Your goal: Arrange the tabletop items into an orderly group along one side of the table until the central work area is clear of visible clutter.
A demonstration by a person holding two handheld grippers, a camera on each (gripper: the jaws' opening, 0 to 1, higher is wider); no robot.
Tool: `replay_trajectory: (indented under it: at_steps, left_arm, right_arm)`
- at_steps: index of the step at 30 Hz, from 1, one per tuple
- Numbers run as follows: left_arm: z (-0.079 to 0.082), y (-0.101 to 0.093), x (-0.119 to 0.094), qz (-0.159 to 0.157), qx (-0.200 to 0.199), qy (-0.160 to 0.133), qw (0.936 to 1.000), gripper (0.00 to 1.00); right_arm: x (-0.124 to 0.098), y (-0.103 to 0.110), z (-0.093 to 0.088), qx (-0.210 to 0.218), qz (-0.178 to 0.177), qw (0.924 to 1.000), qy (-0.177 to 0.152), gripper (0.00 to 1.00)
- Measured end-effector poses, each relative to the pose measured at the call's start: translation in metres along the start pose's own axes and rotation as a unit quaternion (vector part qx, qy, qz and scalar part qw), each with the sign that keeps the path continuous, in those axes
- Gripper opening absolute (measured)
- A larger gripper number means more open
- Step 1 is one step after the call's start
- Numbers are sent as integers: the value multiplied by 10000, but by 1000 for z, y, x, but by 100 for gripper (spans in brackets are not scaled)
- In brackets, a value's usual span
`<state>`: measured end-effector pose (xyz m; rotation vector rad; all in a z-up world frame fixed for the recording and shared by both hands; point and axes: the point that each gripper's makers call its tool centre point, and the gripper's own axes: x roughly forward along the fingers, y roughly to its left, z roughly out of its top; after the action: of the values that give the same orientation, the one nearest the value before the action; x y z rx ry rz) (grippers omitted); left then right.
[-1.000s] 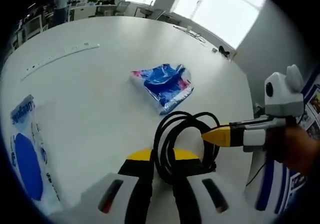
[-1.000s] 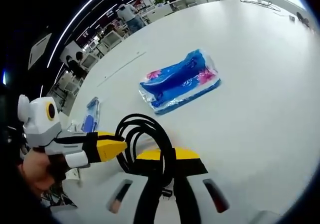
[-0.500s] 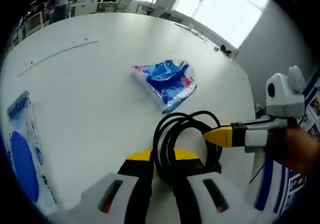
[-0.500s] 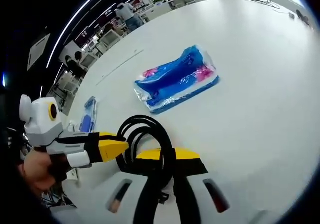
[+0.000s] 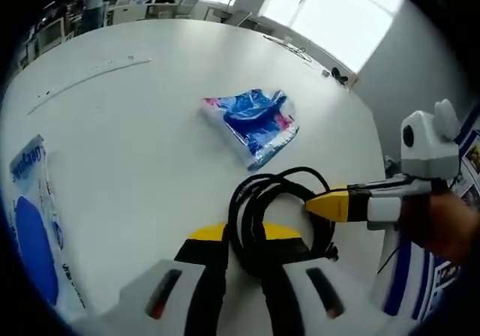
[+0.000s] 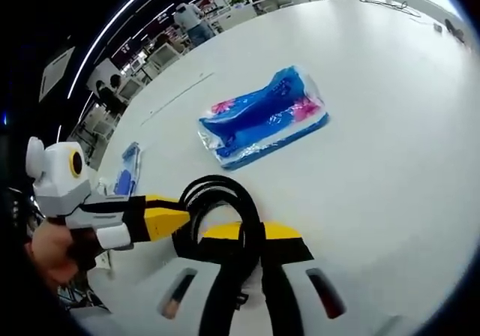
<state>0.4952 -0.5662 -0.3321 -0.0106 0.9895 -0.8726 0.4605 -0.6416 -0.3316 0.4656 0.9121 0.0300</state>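
Note:
A coiled black cable [image 5: 274,208] hangs just above the white table [image 5: 150,148]. My left gripper [image 5: 244,238] is shut on its near loops. My right gripper [image 5: 319,203] comes in from the right, held by a hand, its yellow tip shut on the coil's right side. In the right gripper view the same cable [image 6: 217,212] runs between the shut jaws of my right gripper [image 6: 247,240], and my left gripper [image 6: 180,217] pinches the coil from the left. A blue and pink plastic packet [image 5: 251,122] [image 6: 259,118] lies beyond the coil.
A flat blue and white pack [image 5: 30,231] [image 6: 124,178] lies at the table's left side. A long white strip [image 5: 90,81] runs across the far left. Small dark items [image 5: 334,75] sit at the far edge. A white and blue stand [image 5: 405,276] rises past the right edge.
Both grippers keep their hold on the cable, and the coil has shifted only slightly. The packets on the table have not moved.

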Motion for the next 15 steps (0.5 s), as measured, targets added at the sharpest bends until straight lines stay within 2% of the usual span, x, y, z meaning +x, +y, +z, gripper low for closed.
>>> replay_trajectory:
  at_steps: [15]
  left_arm:
    - [4, -1, -2, -46, 69, -77, 9999, 19]
  right_arm:
    - [-2, -3, 5, -222, -81, 9996, -125, 14]
